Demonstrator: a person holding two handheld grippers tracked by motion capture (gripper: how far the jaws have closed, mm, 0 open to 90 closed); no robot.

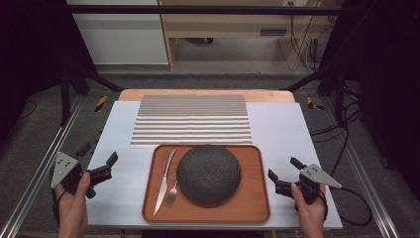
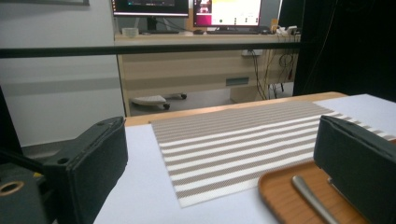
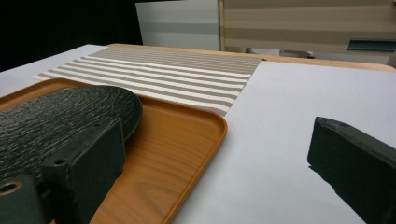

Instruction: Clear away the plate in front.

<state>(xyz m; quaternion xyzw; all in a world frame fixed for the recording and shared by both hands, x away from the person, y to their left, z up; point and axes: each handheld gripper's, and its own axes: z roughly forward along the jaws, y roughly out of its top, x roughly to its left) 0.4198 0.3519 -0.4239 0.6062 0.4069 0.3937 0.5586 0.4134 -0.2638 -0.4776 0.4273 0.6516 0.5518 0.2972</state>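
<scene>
A brown wooden tray (image 1: 252, 198) lies at the table's near middle. On it rests a dark textured round plate (image 1: 208, 173), with a knife (image 1: 165, 181) and a fork (image 1: 172, 192) to its left. Behind the tray lies a striped placemat (image 1: 191, 120). My left gripper (image 1: 101, 167) hovers open left of the tray, nothing between its jaws. My right gripper (image 1: 283, 175) stands open right of the tray, also holding nothing. The left gripper view has the placemat (image 2: 233, 144), the tray's corner (image 2: 280, 196) and the knife handle (image 2: 310, 196). In the right gripper view are the plate (image 3: 60, 121) and the tray (image 3: 177, 154).
A white sheet (image 1: 282, 129) covers the wooden table. Metal rails (image 1: 44, 173) run along both sides of the table. Dark frame posts stand at the far corners. Cables lie on the floor at the right. A desk with monitors (image 2: 187, 9) stands beyond the table.
</scene>
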